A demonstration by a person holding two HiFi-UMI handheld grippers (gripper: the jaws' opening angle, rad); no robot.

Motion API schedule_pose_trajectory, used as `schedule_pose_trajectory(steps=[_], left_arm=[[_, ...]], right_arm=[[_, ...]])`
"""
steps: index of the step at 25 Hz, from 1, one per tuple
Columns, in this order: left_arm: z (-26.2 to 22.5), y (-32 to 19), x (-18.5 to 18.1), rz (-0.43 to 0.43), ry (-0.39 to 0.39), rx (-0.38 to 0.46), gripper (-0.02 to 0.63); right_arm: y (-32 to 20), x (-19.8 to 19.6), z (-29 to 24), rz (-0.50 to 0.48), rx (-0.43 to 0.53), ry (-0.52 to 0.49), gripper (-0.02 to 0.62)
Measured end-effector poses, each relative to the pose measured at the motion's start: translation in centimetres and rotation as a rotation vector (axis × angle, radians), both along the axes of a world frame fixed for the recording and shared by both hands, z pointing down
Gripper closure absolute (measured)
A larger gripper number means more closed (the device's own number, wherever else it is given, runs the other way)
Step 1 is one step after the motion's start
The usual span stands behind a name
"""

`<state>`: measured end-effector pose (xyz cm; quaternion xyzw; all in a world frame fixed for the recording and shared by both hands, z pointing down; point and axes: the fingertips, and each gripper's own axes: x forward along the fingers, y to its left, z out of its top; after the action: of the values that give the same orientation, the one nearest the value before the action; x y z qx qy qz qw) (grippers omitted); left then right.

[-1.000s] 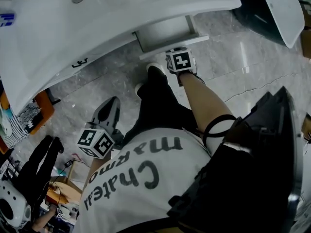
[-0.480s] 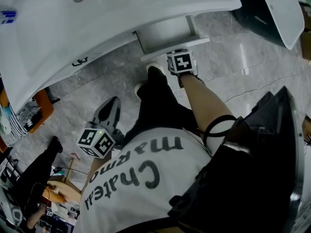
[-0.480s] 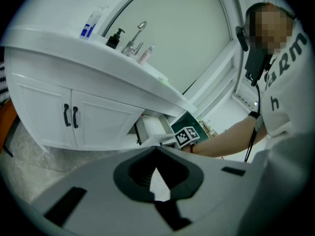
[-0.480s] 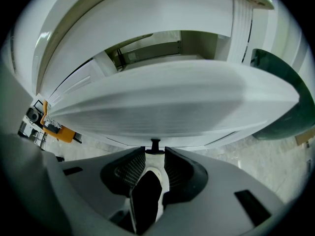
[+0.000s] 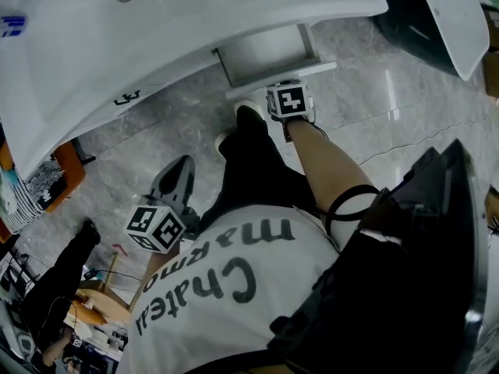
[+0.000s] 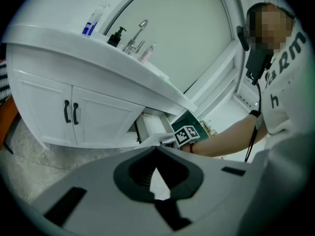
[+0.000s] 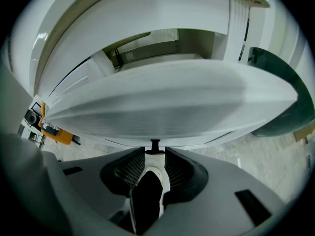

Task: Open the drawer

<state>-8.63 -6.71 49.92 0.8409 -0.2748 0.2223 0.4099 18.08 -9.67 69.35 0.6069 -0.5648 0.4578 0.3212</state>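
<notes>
**Drawer opening at a white vanity.** The drawer stands part-way out from under the basin top, with its pale inside showing from above. Its white front fills the right gripper view. The right tool points steeply down at that front with its jaws apart. The small black knob sits at the gap between their tips, and no clamping on it is evident. The left tool hangs low, well apart from the vanity, its jaws together on nothing.

Hazards, as judged:
- With the jaws loose about the knob, a pull could slip off it.
- A pull off the drawer's line could bind it.
- The person's dark-clad leg, just before the front, could block further travel.
</notes>
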Motion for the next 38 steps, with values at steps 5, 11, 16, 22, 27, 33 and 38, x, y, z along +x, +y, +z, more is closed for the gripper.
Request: schedule_pose_trajectory(steps=[5, 11, 16, 22, 27, 33, 38], left_arm=[[0.1, 0.5, 0.3, 0.015, 0.0, -0.006, 0.607], [0.4, 1.2, -0.2, 0.009, 0.002, -0.006, 0.607], [-0.7, 0.8, 0.3, -0.001, 0.022, 0.031, 0.607], [-2.2, 1.5, -0.3, 0.031, 0.033, 0.081, 0.607], [-3.5, 2.3, 0.0, 0.085, 0.036, 0.119, 0.607], [-5.3, 2.2, 0.8, 0.097, 0.067, 0.159, 0.607], [-8.0, 1.5, 1.7, 0.065, 0.144, 0.192, 0.607]], right_arm=[[0.5, 0.0, 0.2, 0.084, 0.005, -0.029, 0.465], [2.1, -2.1, 0.6, 0.032, -0.103, -0.051, 0.514], [0.9, -2.2, -1.1, 0.011, -0.078, -0.034, 0.54], [2.0, -3.1, -4.0, -0.013, -0.077, -0.034, 0.555], [4.2, -5.2, -7.7, -0.055, -0.063, -0.09, 0.56], [3.3, -5.5, -16.2, -0.02, 0.179, -0.209, 0.577], [-0.1, -3.3, -27.2, 0.04, 0.542, -0.266, 0.584]])
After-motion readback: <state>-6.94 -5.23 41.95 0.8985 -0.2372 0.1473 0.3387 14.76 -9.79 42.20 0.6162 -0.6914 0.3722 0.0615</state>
